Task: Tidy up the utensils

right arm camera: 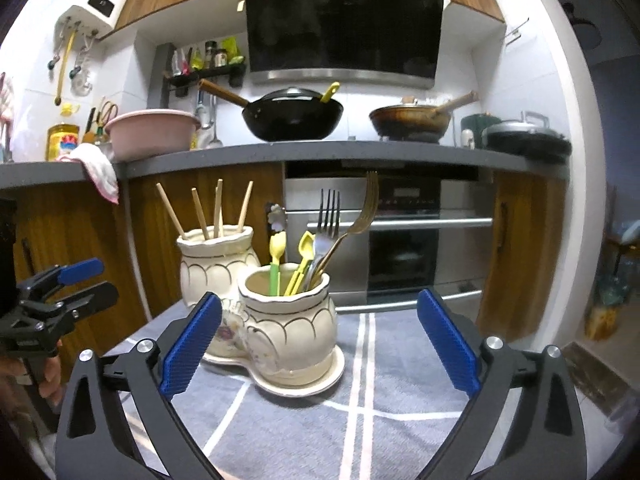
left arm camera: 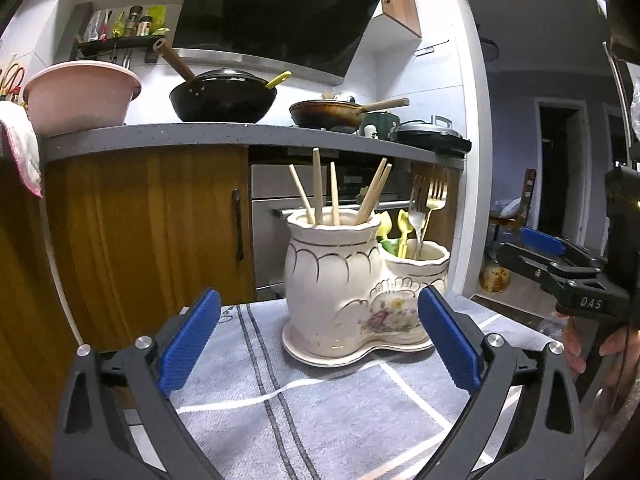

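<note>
Forks clearest in right view; chopsticks nearer in left; both grippers' jaws apart, empty.

Home kitchen, range hood, wok, oven

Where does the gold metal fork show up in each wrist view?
Left wrist view: gold metal fork stands right of centre in the shorter cream ceramic pot.
Right wrist view: fork leans at centre in the nearer pot.
Shared landmark: black wok on the counter behind.
</note>
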Demonstrator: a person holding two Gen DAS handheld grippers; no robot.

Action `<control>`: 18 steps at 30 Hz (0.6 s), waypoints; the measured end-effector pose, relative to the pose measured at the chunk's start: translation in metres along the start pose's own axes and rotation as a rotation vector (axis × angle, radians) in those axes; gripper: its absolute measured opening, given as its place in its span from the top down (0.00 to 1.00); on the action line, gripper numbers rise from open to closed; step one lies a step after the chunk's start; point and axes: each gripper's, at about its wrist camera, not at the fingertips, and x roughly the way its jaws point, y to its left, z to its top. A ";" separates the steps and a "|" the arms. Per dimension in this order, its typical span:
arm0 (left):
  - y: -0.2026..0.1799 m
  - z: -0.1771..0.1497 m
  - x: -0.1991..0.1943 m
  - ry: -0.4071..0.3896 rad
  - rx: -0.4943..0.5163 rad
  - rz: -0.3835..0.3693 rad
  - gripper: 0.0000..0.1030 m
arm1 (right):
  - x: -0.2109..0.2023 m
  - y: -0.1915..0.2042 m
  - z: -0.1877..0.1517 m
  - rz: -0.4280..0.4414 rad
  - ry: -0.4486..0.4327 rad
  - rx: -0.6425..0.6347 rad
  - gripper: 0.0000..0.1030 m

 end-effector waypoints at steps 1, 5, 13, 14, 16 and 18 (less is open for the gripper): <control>0.001 0.000 -0.001 -0.001 -0.002 -0.002 0.05 | 0.001 0.001 -0.003 -0.006 0.003 -0.008 0.06; 0.000 0.000 -0.002 -0.007 0.001 0.002 0.05 | 0.000 0.004 -0.003 -0.014 -0.005 -0.022 0.06; -0.008 -0.001 0.005 0.037 0.033 0.029 0.05 | -0.005 0.005 -0.003 -0.024 -0.033 -0.026 0.06; -0.008 -0.001 0.005 0.034 0.032 0.029 0.05 | -0.005 0.005 -0.003 -0.025 -0.033 -0.027 0.06; -0.007 -0.001 0.004 0.029 0.028 0.035 0.05 | -0.005 0.005 -0.003 -0.026 -0.027 -0.025 0.06; -0.007 -0.002 0.003 0.029 0.029 0.041 0.05 | -0.003 0.004 -0.003 -0.028 -0.020 -0.023 0.06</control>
